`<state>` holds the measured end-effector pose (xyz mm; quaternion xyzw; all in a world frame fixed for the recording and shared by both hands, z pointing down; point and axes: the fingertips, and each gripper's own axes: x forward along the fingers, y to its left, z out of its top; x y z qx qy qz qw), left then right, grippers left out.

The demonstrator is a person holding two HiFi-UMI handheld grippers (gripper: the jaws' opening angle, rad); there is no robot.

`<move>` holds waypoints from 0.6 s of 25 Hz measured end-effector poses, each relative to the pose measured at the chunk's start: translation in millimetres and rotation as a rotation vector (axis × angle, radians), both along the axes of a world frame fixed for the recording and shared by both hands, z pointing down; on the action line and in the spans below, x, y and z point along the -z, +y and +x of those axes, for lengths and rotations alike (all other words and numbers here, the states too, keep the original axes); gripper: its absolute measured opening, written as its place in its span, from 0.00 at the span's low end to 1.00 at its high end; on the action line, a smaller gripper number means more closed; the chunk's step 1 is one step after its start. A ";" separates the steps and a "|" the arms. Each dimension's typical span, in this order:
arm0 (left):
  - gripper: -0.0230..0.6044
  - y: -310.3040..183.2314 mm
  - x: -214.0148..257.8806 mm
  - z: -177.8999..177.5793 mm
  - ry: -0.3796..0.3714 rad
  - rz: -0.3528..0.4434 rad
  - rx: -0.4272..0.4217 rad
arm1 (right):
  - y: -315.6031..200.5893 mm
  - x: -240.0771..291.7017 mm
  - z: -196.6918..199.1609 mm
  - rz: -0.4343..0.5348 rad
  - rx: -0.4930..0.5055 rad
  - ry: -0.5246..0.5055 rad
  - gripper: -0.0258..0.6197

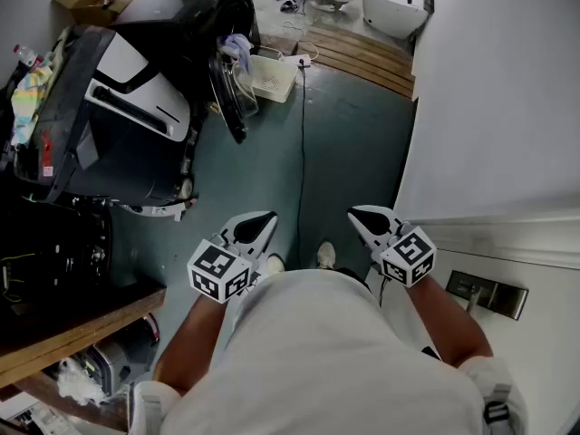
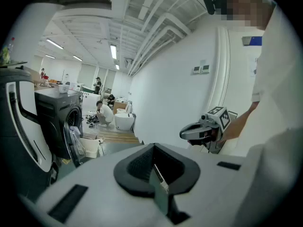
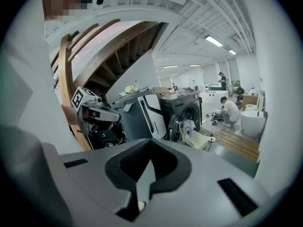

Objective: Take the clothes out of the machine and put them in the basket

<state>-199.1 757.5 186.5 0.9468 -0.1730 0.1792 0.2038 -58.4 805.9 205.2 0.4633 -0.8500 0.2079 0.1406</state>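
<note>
A dark front-loading washing machine (image 1: 195, 7) stands far ahead with its door (image 1: 227, 93) swung open. Pale clothes (image 1: 237, 48) hang out of its opening. A white basket (image 1: 272, 77) sits on the floor beside the door. My left gripper (image 1: 263, 221) and right gripper (image 1: 361, 216) are held close to my body, well short of the machine, both shut and empty. In the left gripper view its jaws (image 2: 154, 167) meet, and the machine (image 2: 59, 122) and basket (image 2: 90, 145) are far off. The right gripper view shows closed jaws (image 3: 144, 174), the machine (image 3: 187, 110) and the basket (image 3: 199, 140).
A black cable (image 1: 302, 152) runs along the teal floor towards me. A large dark and white appliance (image 1: 127, 116) lies at left, above a wooden shelf (image 1: 82, 324). A white wall (image 1: 498, 107) borders the right. Wooden planks (image 1: 362, 57), a white tub (image 1: 394, 7) and a crouching person (image 3: 230, 110) are beyond the basket.
</note>
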 end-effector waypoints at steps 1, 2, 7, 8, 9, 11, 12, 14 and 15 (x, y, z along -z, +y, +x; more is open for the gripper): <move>0.04 -1.8 -1.1 -3.6 0.001 0.004 -0.004 | -2.9 -0.5 -4.2 0.002 0.000 0.003 0.04; 0.03 -3.7 -2.1 -7.4 0.002 0.007 -0.007 | -5.7 -0.8 -8.8 0.004 0.001 0.007 0.04; 0.04 -15.8 -5.2 -35.4 0.014 0.001 -0.001 | -16.6 -2.6 -37.7 0.001 0.007 0.029 0.04; 0.03 -18.5 -5.8 -41.0 0.017 -0.002 0.000 | -18.8 -3.4 -42.8 -0.002 0.005 0.034 0.04; 0.04 -21.1 -6.5 -46.3 0.020 -0.005 -0.001 | -21.2 -4.5 -47.6 -0.005 0.000 0.039 0.04; 0.03 -25.6 -8.7 -55.9 0.026 -0.010 -0.014 | -26.3 -7.1 -55.9 -0.012 -0.019 0.046 0.04; 0.04 -27.6 -10.8 -60.2 0.025 -0.011 -0.022 | -28.5 -8.1 -59.6 -0.014 -0.030 0.043 0.04; 0.04 -31.8 -16.9 -66.9 0.021 -0.011 -0.042 | -32.6 -9.0 -67.0 -0.012 -0.041 0.031 0.05; 0.04 -34.0 -20.2 -69.1 0.018 -0.011 -0.053 | -34.7 -9.6 -71.2 -0.011 -0.039 0.031 0.05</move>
